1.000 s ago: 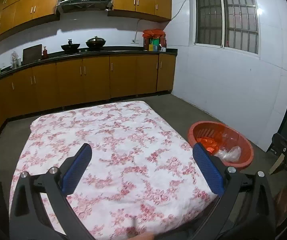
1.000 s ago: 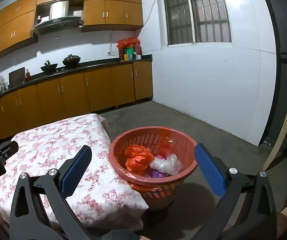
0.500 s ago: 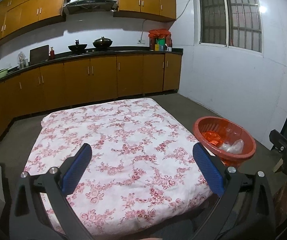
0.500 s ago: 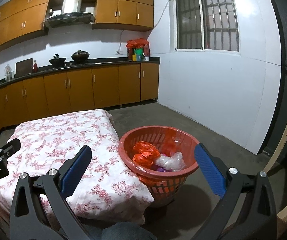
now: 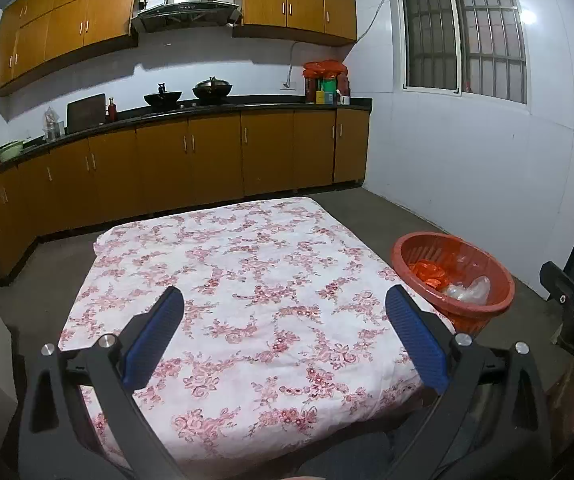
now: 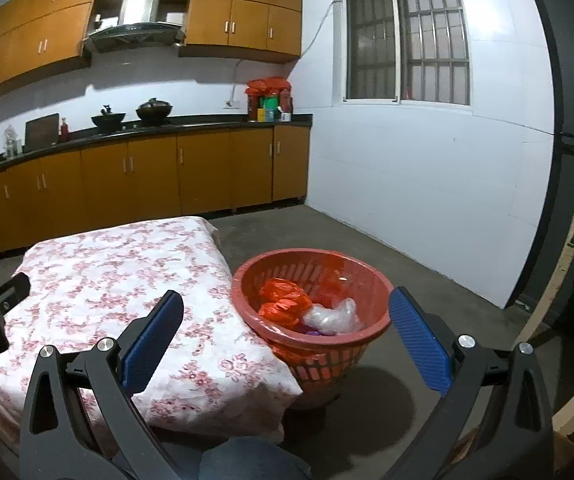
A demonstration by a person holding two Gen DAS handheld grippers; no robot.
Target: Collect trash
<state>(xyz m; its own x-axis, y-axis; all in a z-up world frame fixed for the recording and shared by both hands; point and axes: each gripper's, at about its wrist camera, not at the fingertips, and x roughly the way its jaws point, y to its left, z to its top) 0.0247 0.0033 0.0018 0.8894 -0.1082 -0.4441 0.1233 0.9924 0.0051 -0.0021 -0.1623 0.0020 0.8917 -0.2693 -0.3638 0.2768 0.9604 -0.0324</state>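
Across the left wrist view, the left tool (image 5: pixel 283 336) hangs above the near edge of the counter (image 5: pixel 247 272), which is draped in a floral cloth; its blue pads (image 5: pixel 155 336) are spread wide with nothing between them. No loose trash shows on the cloth. At about three o'clock, just off the counter's right edge, stands the red basket (image 5: pixel 403 252) on the floor, holding orange bags (image 5: pixel 427 272) and clear plastic (image 5: pixel 467 288). Part of the right tool's black frame enters at the far right edge.

Over in the right wrist view, the right tool (image 6: pixel 287 328) is likewise open and empty, its jaws framing the basket (image 6: pixel 367 276), which sits close against the counter's (image 6: pixel 119 276) corner at roughly twelve o'clock. Inside lie the orange bags (image 6: pixel 283 300), the crumpled clear plastic (image 6: pixel 331 316) and a small purple scrap that is mostly hidden. A knee in blue cloth (image 6: pixel 247 460) shows at six o'clock. The left tool's frame pokes in at nine o'clock.

Judging by the bare cloth and the filled basket, the collecting looks close to finished. To do this step well, sweep both cameras slowly over the cloth and the floor around the basket for any stray piece, keep the jaws wide until a target is centred between the pads, and stay clear of the basket rim so it does not tip.
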